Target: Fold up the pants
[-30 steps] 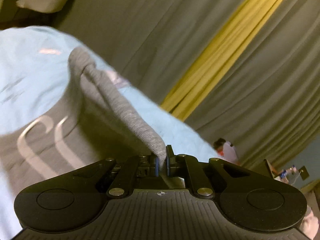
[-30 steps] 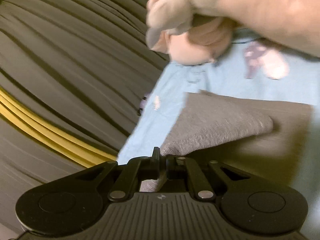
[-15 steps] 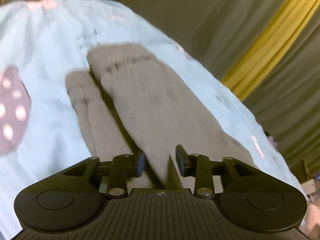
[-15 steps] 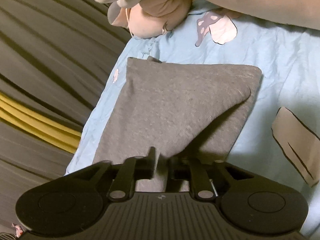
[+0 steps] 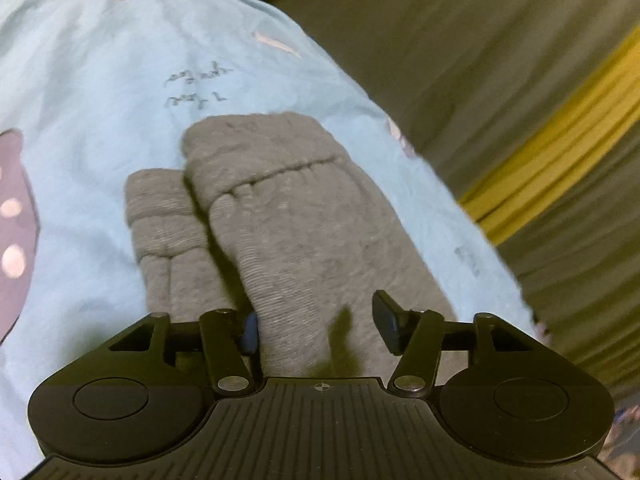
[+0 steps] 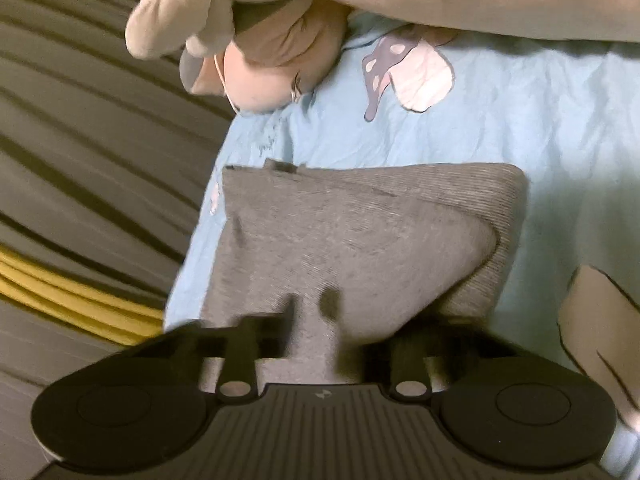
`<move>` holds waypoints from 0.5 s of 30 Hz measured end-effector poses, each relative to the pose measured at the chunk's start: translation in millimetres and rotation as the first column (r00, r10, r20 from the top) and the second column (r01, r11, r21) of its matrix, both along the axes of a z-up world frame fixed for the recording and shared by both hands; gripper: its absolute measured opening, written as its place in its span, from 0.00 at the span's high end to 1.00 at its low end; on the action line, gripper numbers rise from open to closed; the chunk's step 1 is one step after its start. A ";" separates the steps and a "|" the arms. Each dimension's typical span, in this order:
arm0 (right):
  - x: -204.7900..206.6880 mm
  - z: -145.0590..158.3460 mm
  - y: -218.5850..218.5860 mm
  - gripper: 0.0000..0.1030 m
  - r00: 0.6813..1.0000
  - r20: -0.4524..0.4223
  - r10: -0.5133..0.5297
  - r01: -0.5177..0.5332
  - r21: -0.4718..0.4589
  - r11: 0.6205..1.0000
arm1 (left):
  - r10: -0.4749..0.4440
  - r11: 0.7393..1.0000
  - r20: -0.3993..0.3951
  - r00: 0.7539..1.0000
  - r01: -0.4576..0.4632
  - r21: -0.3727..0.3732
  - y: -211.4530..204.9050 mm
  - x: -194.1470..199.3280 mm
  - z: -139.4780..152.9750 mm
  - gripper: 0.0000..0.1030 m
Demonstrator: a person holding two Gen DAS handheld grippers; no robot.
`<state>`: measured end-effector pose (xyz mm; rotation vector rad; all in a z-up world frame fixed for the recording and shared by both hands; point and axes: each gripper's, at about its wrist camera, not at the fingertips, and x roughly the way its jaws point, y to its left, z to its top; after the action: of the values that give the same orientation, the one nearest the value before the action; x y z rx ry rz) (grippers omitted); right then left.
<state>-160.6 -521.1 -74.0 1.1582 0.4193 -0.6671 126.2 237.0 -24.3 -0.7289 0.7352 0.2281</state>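
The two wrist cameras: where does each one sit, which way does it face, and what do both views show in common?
Left wrist: sits behind the left gripper, faces down at the grey pants cuffs on the blue sheet; jaws closing, cloth between them.
Right wrist: sits behind the right gripper, shut on the pants; plush toy beyond.
Shared: pants, sheet, grey and yellow curtain.

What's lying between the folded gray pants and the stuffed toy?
Only bare blue bedsheet separates the gray pants from the stuffed toy; a printed figure sits off to the right. This shows in the right wrist view.
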 end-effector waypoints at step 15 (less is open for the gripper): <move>-20.7 72.1 -4.2 0.95 0.976 0.202 0.081 -0.034 -0.226 0.974 | -0.049 0.996 0.035 0.998 0.046 0.076 10.3 -16.4 7.2 0.86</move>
<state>-181.3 -525.3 -1.9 0.9882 0.1924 -0.5197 109.8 247.4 -17.2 -0.6416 0.7042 0.1973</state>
